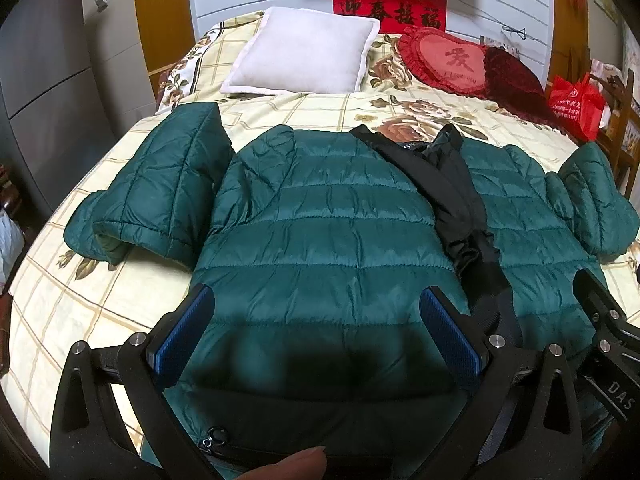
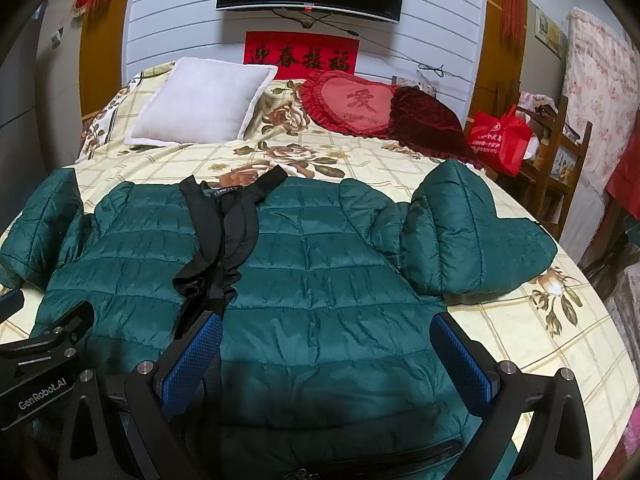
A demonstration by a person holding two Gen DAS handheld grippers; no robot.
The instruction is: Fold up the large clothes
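Both tongs stood spread wide and empty: the left gripper (image 1: 316,332) and the right gripper (image 2: 328,356) each hovered low over the hem end of the green puffer jacket (image 1: 320,240), blue pads apart, nothing between them. A fingertip (image 1: 296,464) showed at the bottom edge of the left view.

Jacket lay face up and flat on the bed, collar away from the holder, hem nearest. Front hung open at the middle, black lining and zipper band (image 2: 224,232) showing from the neck down. Left sleeve (image 1: 152,196) was doubled back on itself beside the body; right sleeve (image 2: 464,236) likewise bunched and bent.

Judged the step in hand to be a first grip at the hem corners, fold not yet begun. To do it well, each tong should probably bite both layers at a corner, not the slippery top shell alone, since puffy quilting tends to slide out. Closing the open front first would help, else the lining may spill. Sleeves look to need laying across the chest before the body is doubled.

Beyond, floral bedspread (image 2: 520,344), white pillow (image 1: 304,52), and red heart cushion (image 2: 352,104) sat well apart from the jacket.
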